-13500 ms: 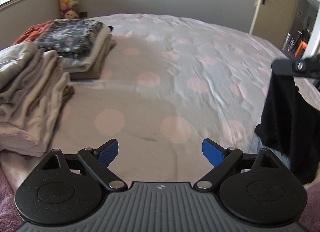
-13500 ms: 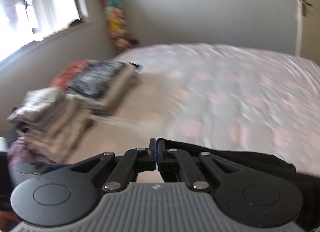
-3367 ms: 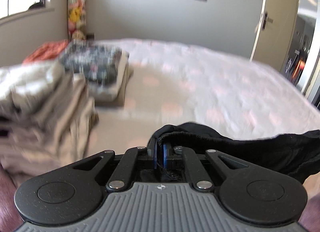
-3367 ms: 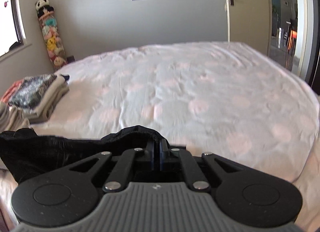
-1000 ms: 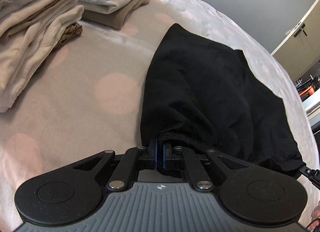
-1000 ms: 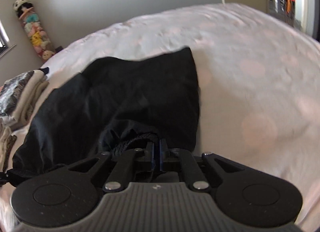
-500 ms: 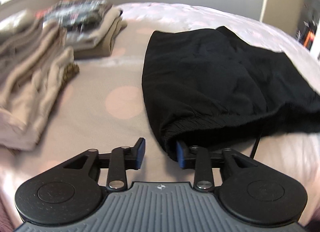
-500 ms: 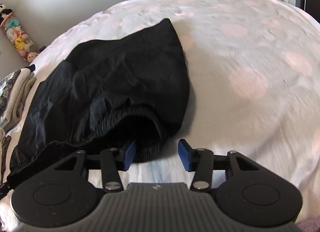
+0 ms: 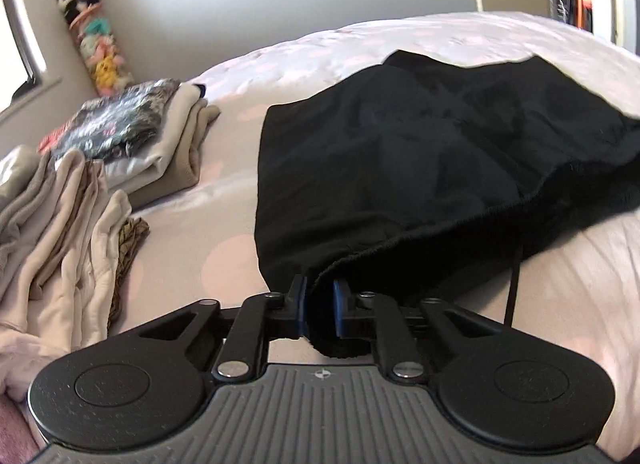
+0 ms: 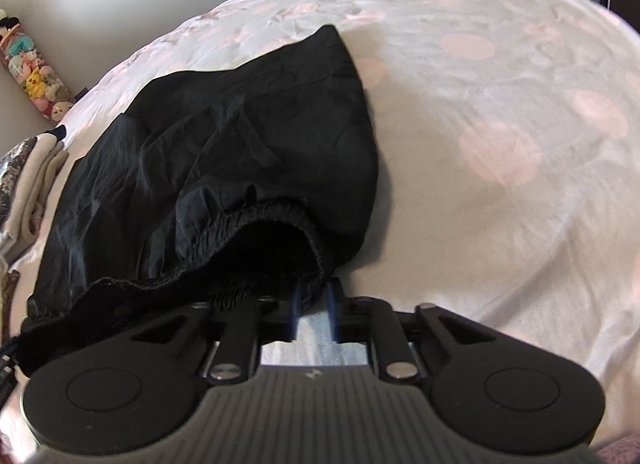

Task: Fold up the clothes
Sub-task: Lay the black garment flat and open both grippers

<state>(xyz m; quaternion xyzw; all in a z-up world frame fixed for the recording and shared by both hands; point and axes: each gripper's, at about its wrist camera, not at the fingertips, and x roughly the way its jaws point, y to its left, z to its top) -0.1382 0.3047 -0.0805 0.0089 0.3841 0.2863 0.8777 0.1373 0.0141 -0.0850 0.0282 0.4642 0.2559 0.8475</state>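
A black garment [image 9: 420,151] with an elastic waistband lies spread on the dotted bedsheet [image 9: 580,284]. My left gripper [image 9: 321,304] is at the waistband's left corner, its jaws closing, and the blue pads pinch a fold of the black cloth. A thin black drawstring [image 9: 514,284] hangs from the waistband to its right. In the right wrist view the same black garment [image 10: 240,143] shows its gathered waistband gaping towards me. My right gripper [image 10: 313,308] is at the waistband's right corner, jaws closing, with the edge of the band caught between its pad tips.
Two stacks of folded clothes sit on the bed to the left: a beige one [image 9: 60,223] near me and one topped by a dark floral piece [image 9: 120,123] behind it. A column of plush toys [image 9: 94,47] stands by the wall. Bare sheet [image 10: 520,143] stretches to the right.
Both grippers held the waistband a second ago, opened beside it half a second ago, and now have closed on its corners again. The left view has rolled and shifted sideways.
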